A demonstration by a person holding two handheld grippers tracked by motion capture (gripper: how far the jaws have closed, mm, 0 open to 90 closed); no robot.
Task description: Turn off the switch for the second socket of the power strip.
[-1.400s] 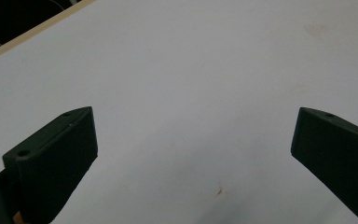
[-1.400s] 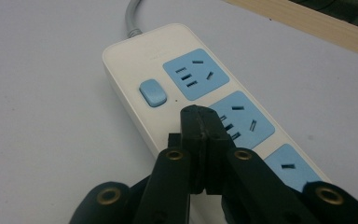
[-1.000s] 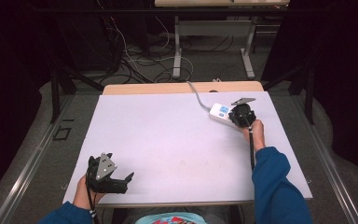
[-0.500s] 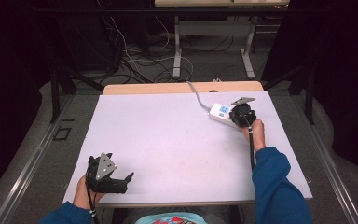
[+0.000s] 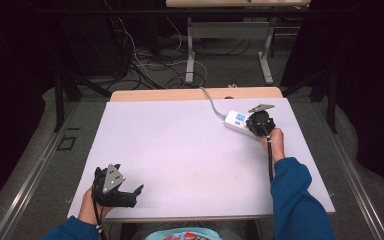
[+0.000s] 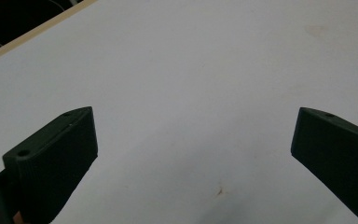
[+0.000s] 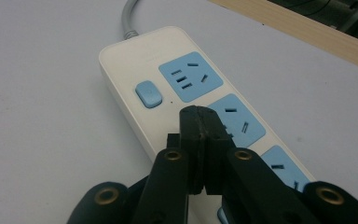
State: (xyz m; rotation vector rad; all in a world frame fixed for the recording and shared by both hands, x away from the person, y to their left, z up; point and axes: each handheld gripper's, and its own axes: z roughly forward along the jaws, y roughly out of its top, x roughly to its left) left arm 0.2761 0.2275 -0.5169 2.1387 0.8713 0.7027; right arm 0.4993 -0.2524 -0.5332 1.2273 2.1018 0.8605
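Observation:
A white power strip [image 7: 168, 93] with blue socket faces and a blue switch [image 7: 148, 94] lies at the table's far right [image 5: 236, 120]; its grey cable [image 5: 211, 101] runs off the back edge. My right gripper [image 7: 199, 114] is shut, jaws pressed together with nothing between them, tips just over the strip beside the switch. From the high view that gripper [image 5: 258, 123] sits on the strip's near end. My left gripper [image 5: 136, 192] rests near the front left edge, jaws wide apart over bare white table [image 6: 196, 84].
The white tabletop [image 5: 180, 145] has a wooden strip along its back edge [image 5: 195, 94]. Behind the table stand desk legs and loose cables on the floor [image 5: 145, 60]. Metal rails run along both sides of the table.

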